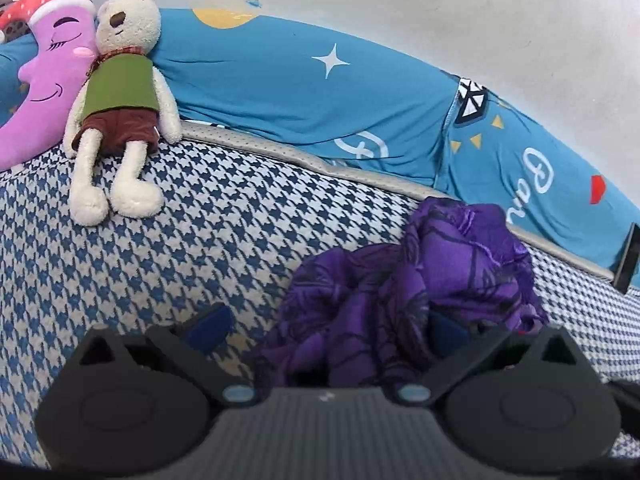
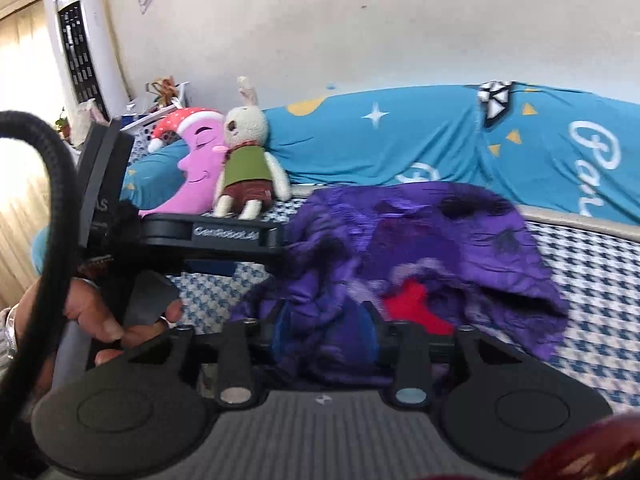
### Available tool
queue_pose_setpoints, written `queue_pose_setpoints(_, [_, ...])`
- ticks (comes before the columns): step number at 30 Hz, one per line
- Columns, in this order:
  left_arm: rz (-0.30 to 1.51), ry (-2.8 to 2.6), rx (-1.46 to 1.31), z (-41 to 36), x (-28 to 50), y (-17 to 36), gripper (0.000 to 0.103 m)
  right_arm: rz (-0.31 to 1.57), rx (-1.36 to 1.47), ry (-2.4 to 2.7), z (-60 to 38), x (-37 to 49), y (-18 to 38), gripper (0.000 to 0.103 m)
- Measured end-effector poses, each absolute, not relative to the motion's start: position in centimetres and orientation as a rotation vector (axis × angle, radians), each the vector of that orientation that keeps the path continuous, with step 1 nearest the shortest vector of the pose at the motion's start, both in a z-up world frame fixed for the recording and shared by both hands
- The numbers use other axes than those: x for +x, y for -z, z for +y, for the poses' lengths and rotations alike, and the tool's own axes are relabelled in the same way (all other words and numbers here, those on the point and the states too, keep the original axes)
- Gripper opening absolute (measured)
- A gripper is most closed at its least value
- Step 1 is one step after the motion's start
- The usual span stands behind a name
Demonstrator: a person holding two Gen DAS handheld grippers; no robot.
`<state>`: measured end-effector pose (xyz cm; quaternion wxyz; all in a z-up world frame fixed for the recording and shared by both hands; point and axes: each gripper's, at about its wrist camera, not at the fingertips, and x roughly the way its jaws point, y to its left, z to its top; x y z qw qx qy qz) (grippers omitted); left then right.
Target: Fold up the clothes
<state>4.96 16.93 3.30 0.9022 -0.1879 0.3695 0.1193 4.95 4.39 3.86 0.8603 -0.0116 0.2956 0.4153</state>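
Gripping purple garment point(image 2: 420, 240), right tool point(image 2: 326, 330) sits low beside left tool point(image 1: 326, 328).

Crinkled purple cloth garment point(image 1: 420, 288) on woven houndstooth mattress cover point(image 1: 200, 240).

The left claw point(image 1: 326, 330) hangs low with its jaws spread wide apart. The right claw point(image 2: 326, 330) has its jaws drawn close, pinching cloth. A bare hand point(image 2: 108, 316) grips the left claw's handle.
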Motion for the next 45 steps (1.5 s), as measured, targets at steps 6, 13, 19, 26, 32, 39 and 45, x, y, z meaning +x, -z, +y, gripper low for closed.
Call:
queue_pose_setpoints(6, [0.781, -0.297, -0.411, 17.2, 5.5, -2.8, 0.103, 0.686, 0.0, -0.802, 1.3, 6.6, -3.2, 0.058])
queue_pose_setpoints(13, [0.789, -0.348, -0.417, 17.4, 5.8, -2.5, 0.103, 0.788, 0.069, -0.815, 0.7, 7.1, -1.6, 0.065])
queue_pose_setpoints(19, [0.79, -0.382, -0.42, 17.7, 5.9, -2.3, 0.103, 0.778, 0.068, -0.796, 2.5, 7.7, -0.5, 0.062])
queue_pose_setpoints(26, [0.748, -0.348, -0.5, 18.2, 5.1, -3.5, 0.103, 0.731, 0.092, -0.761, 3.3, 8.3, -0.5, 0.024])
queue_pose_setpoints(32, [0.683, -0.249, -0.448, 16.7, 3.6, -5.8, 0.103, 0.687, 0.159, -0.692, 2.9, 9.7, -1.4, 0.014])
queue_pose_setpoints(39, [0.651, -0.074, -0.429, 14.9, 2.1, -7.3, 0.103, 0.618, 0.276, -0.655, 2.5, 11.7, -3.3, 0.011])
queue_pose_setpoints(45, [0.67, 0.011, -0.348, 12.5, 2.4, -6.9, 0.103, 0.579, 0.338, -0.671, 2.4, 12.8, -4.7, 0.011])
